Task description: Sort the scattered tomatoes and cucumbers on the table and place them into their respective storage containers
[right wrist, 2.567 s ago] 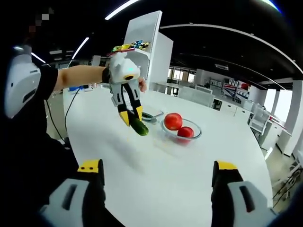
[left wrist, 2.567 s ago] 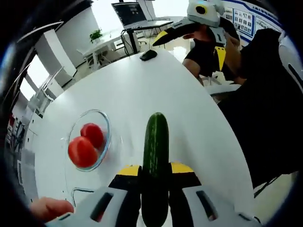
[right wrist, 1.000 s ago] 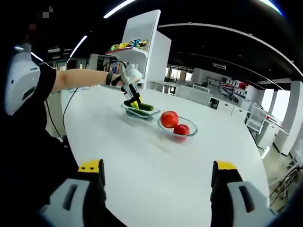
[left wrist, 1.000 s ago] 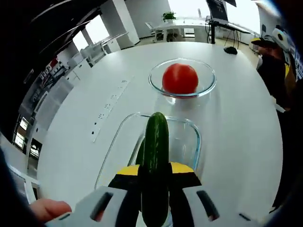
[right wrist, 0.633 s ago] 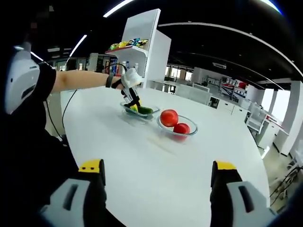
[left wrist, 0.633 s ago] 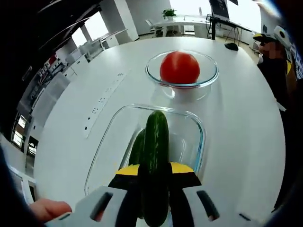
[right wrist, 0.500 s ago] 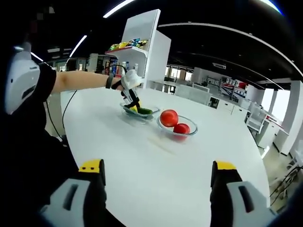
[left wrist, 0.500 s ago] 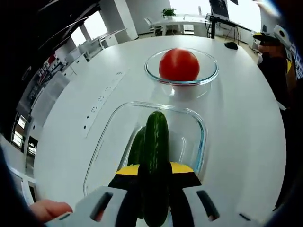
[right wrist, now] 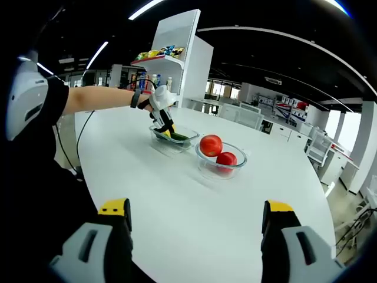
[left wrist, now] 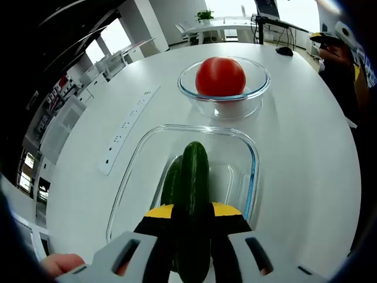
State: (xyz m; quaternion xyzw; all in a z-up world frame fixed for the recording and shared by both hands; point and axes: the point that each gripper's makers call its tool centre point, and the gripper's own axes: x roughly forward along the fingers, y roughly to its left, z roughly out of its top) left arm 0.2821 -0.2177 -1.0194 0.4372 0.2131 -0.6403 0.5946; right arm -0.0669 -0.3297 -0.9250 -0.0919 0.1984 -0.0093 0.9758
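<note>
Green cucumber (left wrist: 193, 200) base hidden between left gripper (left wrist: 193, 215) jaws.

A dark green cucumber (left wrist: 194, 200) lies lengthwise between the left gripper's (left wrist: 192, 219) yellow-tipped jaws, clamped, its free end over the rectangular glass container (left wrist: 142, 159). A second cucumber (left wrist: 171, 180) lies in that container just beside it. Beyond stands a round glass bowl (left wrist: 257, 89) — in the right gripper view it holds two red tomatoes (right wrist: 211, 145), one larger, one smaller.
</note>
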